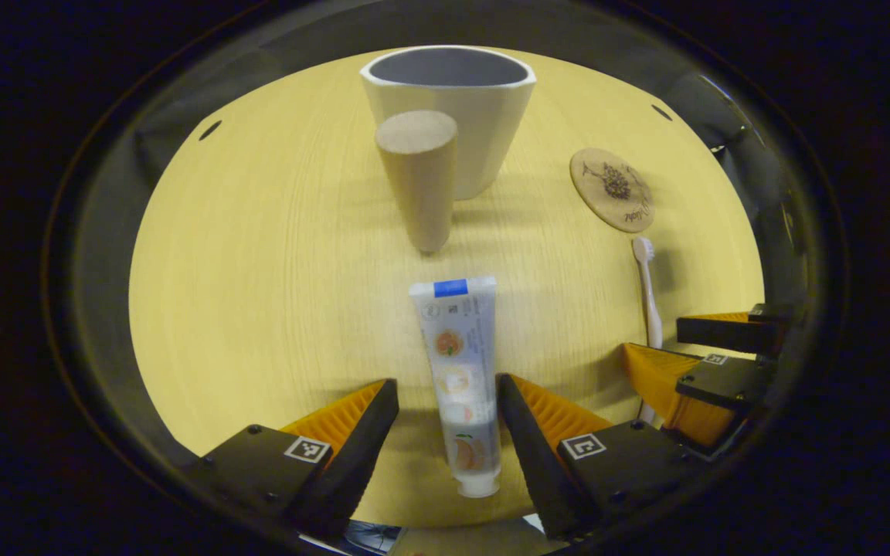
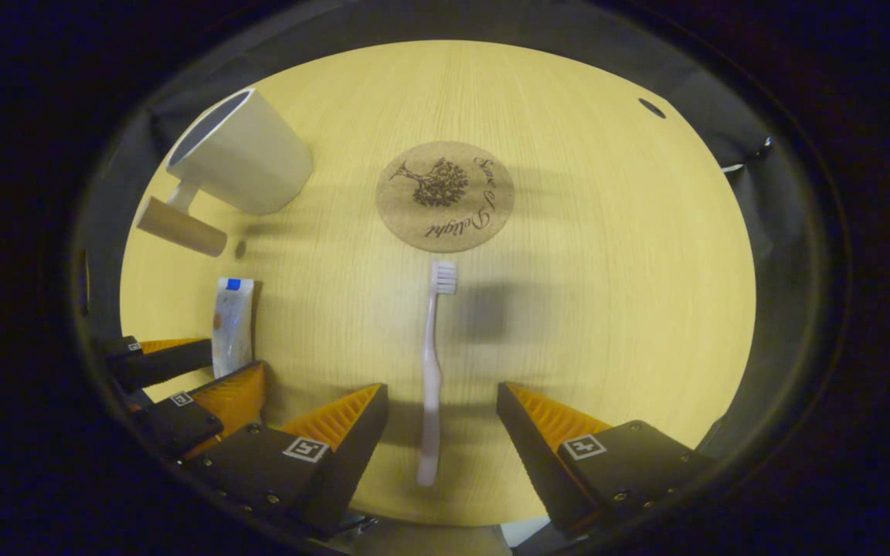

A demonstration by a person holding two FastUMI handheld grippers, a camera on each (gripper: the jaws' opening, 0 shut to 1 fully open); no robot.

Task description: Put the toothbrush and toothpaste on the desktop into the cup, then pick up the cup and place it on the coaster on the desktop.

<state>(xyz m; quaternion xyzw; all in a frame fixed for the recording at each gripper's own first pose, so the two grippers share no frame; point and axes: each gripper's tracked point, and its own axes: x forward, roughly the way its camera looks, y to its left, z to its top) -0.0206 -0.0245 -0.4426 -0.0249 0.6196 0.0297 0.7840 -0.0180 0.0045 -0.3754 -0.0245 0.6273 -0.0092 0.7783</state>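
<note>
The left gripper (image 1: 447, 398) stood with its fingers apart over the wooden desktop (image 1: 259, 309), and the toothpaste tube (image 1: 458, 378) lay flat between them, cap toward the gripper; the right finger looked very close to the tube, but I could not tell if it touched. Beyond the tube stood the white cup (image 1: 460, 108) with its wooden handle (image 1: 419, 177) in front.

The right gripper (image 2: 443, 409) was also spread open, and the toothbrush (image 2: 433, 371) lay between its fingers without touching them, bristles pointing toward the cork coaster (image 2: 445, 195) just beyond. In the left gripper view the lower part of the toothbrush was hidden behind the right gripper. In the right gripper view the left gripper's fingers covered the lower end of the tube.
</note>
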